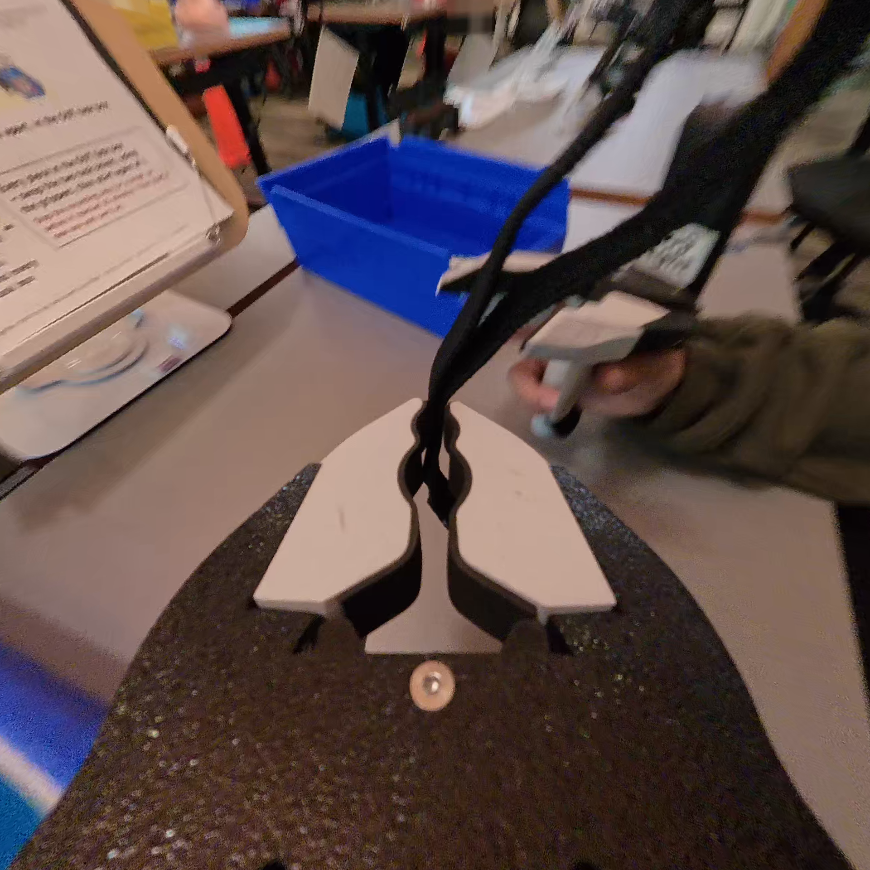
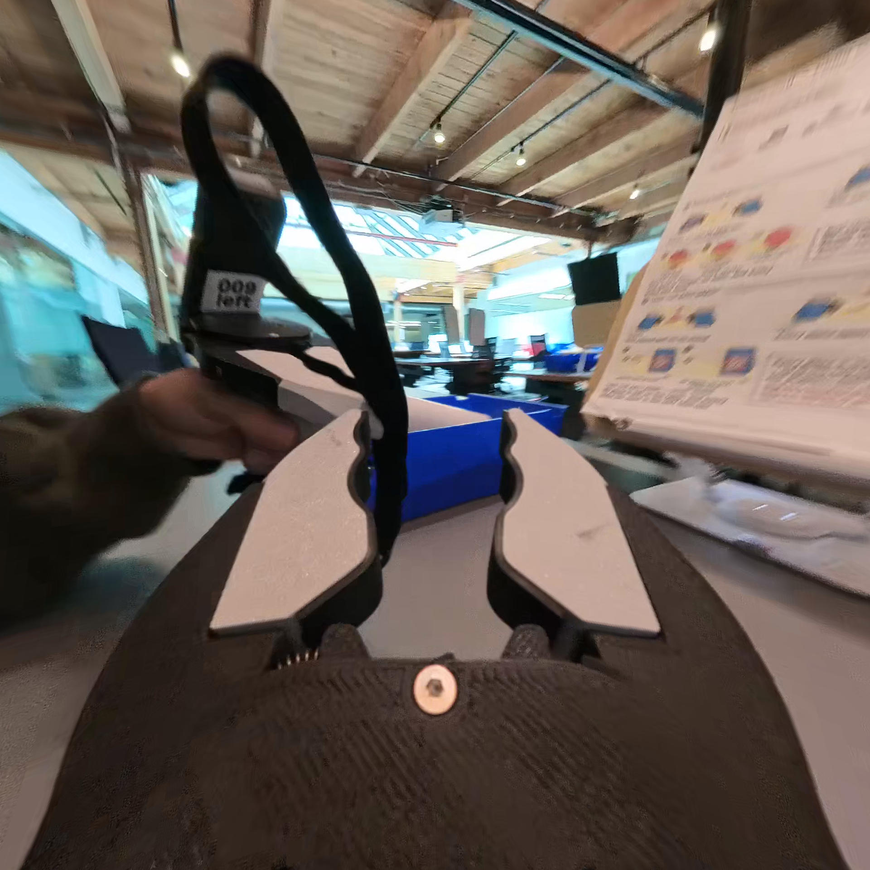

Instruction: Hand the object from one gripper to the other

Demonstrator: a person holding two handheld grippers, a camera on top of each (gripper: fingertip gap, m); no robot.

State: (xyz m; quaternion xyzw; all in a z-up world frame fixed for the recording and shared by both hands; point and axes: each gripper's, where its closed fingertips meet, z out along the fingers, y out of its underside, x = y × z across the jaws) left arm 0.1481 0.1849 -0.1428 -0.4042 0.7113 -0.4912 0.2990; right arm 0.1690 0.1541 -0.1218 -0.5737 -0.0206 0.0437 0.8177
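Left wrist view shows bare grey desk (image 1: 197, 471) around the left gripper (image 1: 435, 409), its fingers clamped on a black fabric strap (image 1: 435, 452), with a blue plastic bin (image 1: 376, 245) beyond. Right wrist view alone shows the right gripper (image 2: 435, 419) with fingers wide apart — the strap (image 2: 386, 452) hangs against its left finger (image 2: 306, 518).

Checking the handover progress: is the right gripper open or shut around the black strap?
Open. In the right wrist view, the right gripper has a wide gap between its fingers, and the black strap hangs beside the left finger, unclamped.
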